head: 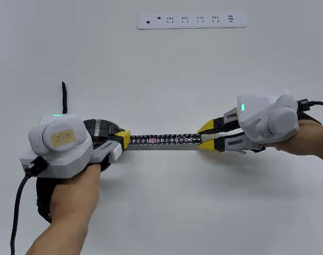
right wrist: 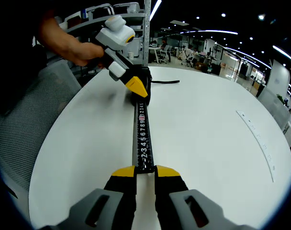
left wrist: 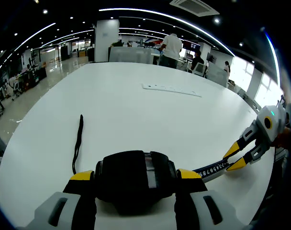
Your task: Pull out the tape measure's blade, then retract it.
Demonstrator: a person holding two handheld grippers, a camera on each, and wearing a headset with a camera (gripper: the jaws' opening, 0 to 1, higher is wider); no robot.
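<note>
The black tape measure case point(head: 102, 130) lies at the left of the white table, clamped between the yellow-tipped jaws of my left gripper point(head: 119, 143); the left gripper view has the case point(left wrist: 136, 179) between its two fingers. The black numbered blade point(head: 164, 140) runs out to the right across the table. My right gripper point(head: 206, 136) is shut on the blade's end. In the right gripper view the blade point(right wrist: 142, 139) stretches from my right gripper point(right wrist: 145, 170) to the case point(right wrist: 141, 88). A black wrist strap point(head: 64, 98) trails behind the case.
A white power strip point(head: 191, 20) lies at the far edge of the table point(head: 167, 212). Office desks and people stand beyond the table in the left gripper view. A grey mesh chair point(right wrist: 26, 139) stands by the table's edge.
</note>
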